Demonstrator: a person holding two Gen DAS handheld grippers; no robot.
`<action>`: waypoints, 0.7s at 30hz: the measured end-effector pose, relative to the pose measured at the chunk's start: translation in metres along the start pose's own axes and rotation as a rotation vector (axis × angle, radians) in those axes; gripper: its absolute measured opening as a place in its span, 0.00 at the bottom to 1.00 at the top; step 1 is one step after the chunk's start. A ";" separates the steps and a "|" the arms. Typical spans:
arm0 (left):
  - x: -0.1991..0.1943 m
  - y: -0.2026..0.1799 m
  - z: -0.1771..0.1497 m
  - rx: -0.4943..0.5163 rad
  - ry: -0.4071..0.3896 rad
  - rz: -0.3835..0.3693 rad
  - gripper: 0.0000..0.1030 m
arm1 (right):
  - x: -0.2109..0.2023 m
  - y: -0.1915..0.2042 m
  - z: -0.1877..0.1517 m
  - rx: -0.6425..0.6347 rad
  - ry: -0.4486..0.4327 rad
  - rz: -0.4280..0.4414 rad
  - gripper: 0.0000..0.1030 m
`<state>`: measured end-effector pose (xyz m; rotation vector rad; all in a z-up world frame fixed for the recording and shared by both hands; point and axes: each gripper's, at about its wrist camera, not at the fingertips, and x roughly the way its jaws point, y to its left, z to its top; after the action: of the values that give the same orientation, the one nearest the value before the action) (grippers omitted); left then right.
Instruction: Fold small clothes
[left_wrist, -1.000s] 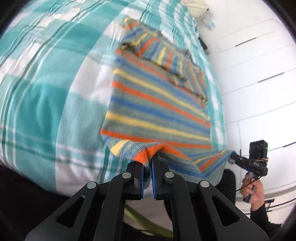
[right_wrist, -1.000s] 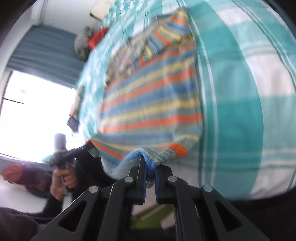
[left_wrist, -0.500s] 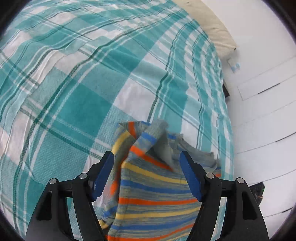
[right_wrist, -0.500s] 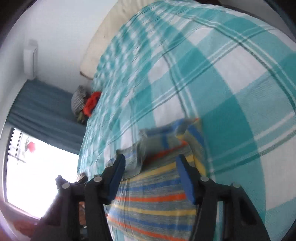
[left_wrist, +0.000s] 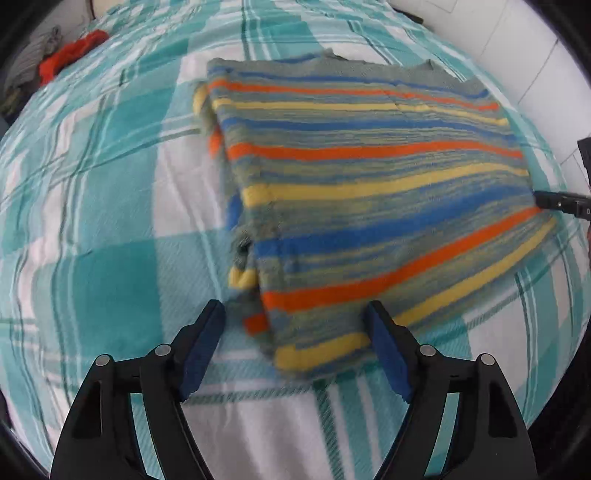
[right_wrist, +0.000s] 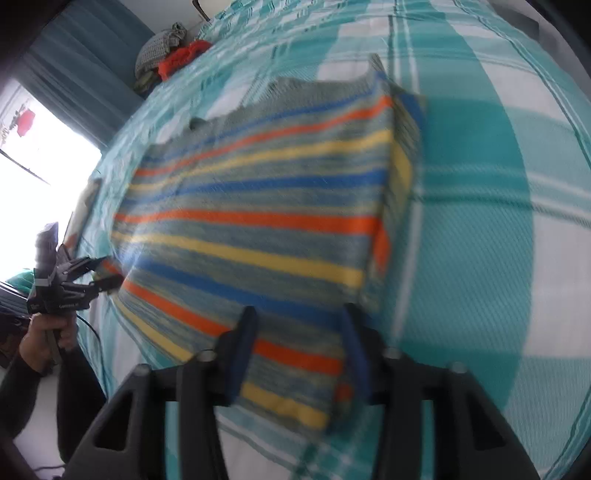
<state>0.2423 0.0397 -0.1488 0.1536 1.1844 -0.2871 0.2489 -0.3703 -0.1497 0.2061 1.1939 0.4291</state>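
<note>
A knitted sweater (left_wrist: 369, 184) with orange, yellow and blue stripes lies folded flat on the teal plaid bedspread (left_wrist: 92, 221). My left gripper (left_wrist: 293, 310) hovers over its near left corner with its jaws wide and still opening, nothing pressed between the pads. In the right wrist view the sweater (right_wrist: 258, 206) fills the middle. My right gripper (right_wrist: 300, 314) stands over the near right edge, its jaws closing with the knit lying between them but the pads apart from it. The left gripper (right_wrist: 107, 275) shows at the sweater's far left corner, held by a hand (right_wrist: 48, 332).
A heap of red and grey clothes (right_wrist: 173, 55) lies at the far corner of the bed. A bright window (right_wrist: 37, 166) with a blue curtain is on the left. White cupboard doors (left_wrist: 517, 55) stand past the bed's right side.
Both grippers, shut on the sweater's hem a second ago, carried it over the garment, let go and drew back. The sweater now lies doubled over.
</note>
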 end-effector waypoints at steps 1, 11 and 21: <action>-0.010 0.005 -0.004 -0.027 -0.007 0.007 0.79 | -0.009 -0.007 -0.011 0.006 -0.002 -0.037 0.27; -0.044 -0.188 0.025 0.382 -0.233 -0.145 0.90 | -0.058 -0.047 0.013 0.165 -0.169 0.054 0.62; 0.027 -0.324 0.037 0.597 -0.241 -0.135 0.76 | -0.017 -0.077 0.065 0.291 -0.090 0.215 0.62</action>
<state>0.1867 -0.2831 -0.1500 0.5453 0.8436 -0.7553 0.3210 -0.4427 -0.1408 0.6028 1.1472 0.4267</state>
